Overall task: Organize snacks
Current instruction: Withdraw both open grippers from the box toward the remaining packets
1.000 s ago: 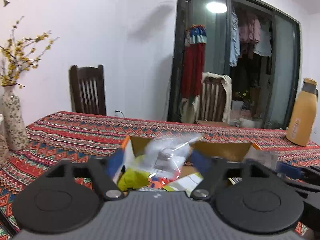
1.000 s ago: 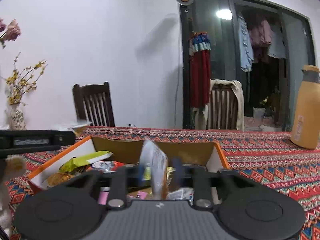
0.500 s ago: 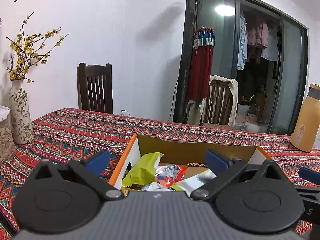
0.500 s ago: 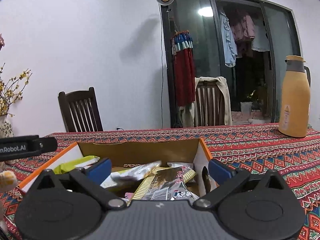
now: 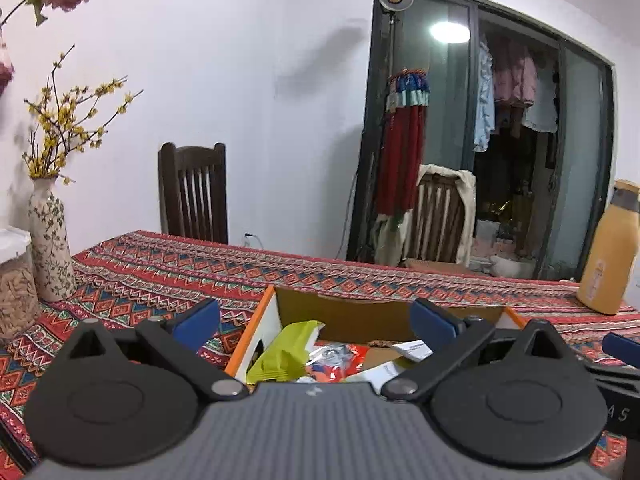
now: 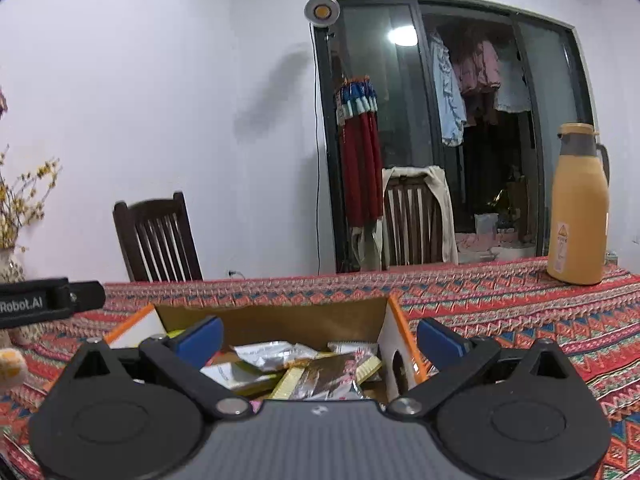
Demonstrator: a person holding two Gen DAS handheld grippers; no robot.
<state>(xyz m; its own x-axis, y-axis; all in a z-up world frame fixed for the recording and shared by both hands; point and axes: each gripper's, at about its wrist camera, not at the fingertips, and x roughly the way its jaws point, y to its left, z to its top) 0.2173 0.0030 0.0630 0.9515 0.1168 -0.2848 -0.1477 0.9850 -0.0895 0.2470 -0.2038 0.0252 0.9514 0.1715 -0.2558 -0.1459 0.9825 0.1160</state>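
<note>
Now: snacks heaped in the orange-edged box

Both tools stand spread wide with nothing between the pads, their jaws having just been opening. The left gripper and right gripper hover at the near side of the cardboard box on the patterned tablecloth. Inside lie a lime-green packet, silver and gold wrappers, perhaps biscuits.

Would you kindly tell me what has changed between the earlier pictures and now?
Both grippers let go. The left gripper, which held a clear packet a second ago, and the right gripper, which pinched a pale packet, have just been opening; nothing is between either pair of jaws now. The packets are no longer held up over the cardboard box. The box and yellow flask stayed put.
</note>
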